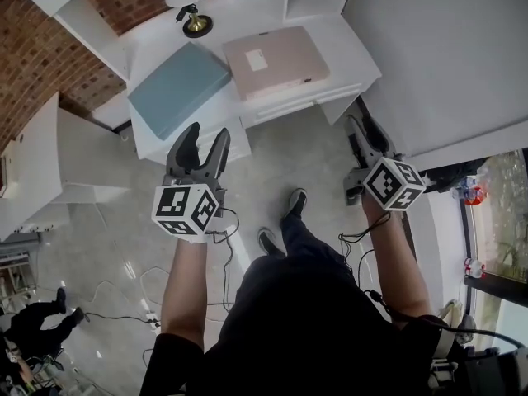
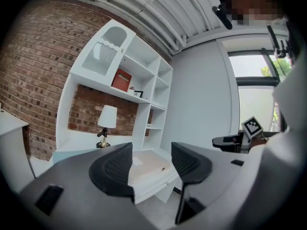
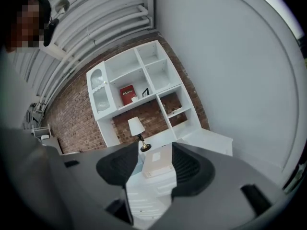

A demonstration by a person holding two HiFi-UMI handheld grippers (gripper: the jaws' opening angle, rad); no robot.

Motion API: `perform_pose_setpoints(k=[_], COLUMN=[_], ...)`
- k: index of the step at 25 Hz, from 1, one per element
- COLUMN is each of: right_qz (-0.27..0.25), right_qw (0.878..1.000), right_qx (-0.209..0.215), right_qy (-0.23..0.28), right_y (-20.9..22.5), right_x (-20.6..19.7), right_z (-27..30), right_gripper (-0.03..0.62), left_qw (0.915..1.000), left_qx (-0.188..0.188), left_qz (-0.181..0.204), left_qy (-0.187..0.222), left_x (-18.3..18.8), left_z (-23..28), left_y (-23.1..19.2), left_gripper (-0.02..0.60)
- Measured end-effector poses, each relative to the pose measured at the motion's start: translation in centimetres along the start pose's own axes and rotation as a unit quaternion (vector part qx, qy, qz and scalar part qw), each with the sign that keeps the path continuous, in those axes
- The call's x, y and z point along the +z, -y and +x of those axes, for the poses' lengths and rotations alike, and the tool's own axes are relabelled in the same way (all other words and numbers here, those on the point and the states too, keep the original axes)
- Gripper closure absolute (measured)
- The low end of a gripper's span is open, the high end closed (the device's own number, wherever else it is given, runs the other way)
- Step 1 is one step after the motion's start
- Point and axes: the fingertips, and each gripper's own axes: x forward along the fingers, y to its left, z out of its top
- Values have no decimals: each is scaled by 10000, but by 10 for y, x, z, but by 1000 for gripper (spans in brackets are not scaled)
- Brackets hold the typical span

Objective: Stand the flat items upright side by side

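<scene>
Two flat items lie on the white desk point(image 1: 338, 48): a blue-grey one point(image 1: 177, 89) at the left and a pink one point(image 1: 276, 60) beside it on the right. Both lie flat, apart from each other. My left gripper point(image 1: 206, 134) hovers open in front of the desk's edge, just short of the blue-grey item. Off to the right, my right gripper point(image 1: 365, 126) is open near the desk's right corner. Nothing sits between the jaws of either. The pink item point(image 2: 148, 169) shows far off between the left gripper's point(image 2: 151, 159) jaws, and the pink item point(image 3: 158, 164) between the right gripper's point(image 3: 153, 164) too.
A small lamp point(image 1: 194, 19) stands at the back of the desk. White shelving point(image 2: 139, 75) above holds a red book point(image 2: 122, 79). A brick wall point(image 1: 33, 56) is at the left, a white side unit point(image 1: 58, 155) beside the desk. Cables point(image 1: 124, 304) lie on the floor.
</scene>
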Motion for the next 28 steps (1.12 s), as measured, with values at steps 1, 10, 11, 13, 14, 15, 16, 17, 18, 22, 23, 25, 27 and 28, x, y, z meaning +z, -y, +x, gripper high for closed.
perform_pose_setpoints(k=[1,10,11,13,14,15,16,17,18,22,23,25,27,28], right_qz=[110,616,677,879,1000,1127,1262,1398,1519,1799,1855,1974,2093,2140], right_qw=[9999,9970,9963,9941,9926,9910,9891,9870,9851,9802,9791,9769,9747,9738], right_qx=[36,463,516,620,665,704,736,761,774,703,667,578,472,411], right_qy=[-7,-95,-109,-147,-165,-181,-196,-213,-236,-446,-502,-584,-634,-652], right_y=[5,42,48,58,63,68,73,78,83,95,97,99,102,102], right_x=[-2,18,20,19,19,19,18,16,14,-2,-7,-16,-24,-27], right_z=[9,98,106,121,128,133,138,141,143,159,162,168,173,176], right_gripper=[382,382,382,382,382,382,384,383,384,384,384,384,385,385], left_qw=[10000,9989,9988,9986,9985,9984,9982,9980,9977,9966,9961,9944,9919,9904], left_qx=[29,232,216,171,155,146,134,114,86,-37,-88,-237,-443,-556], left_qz=[38,359,360,335,331,345,377,412,439,516,552,638,706,726], left_qy=[-19,-207,-266,-372,-406,-430,-451,-475,-503,-642,-687,-803,-953,-1033], left_x=[2,32,31,30,30,31,32,33,34,36,37,38,35,32], left_z=[5,84,96,116,124,132,139,145,151,180,188,204,223,232], left_y=[-2,-20,-18,-14,-12,-10,-8,-7,-6,-13,-15,-19,-23,-26], left_gripper=[345,345,345,345,345,345,345,345,345,345,345,345,345,345])
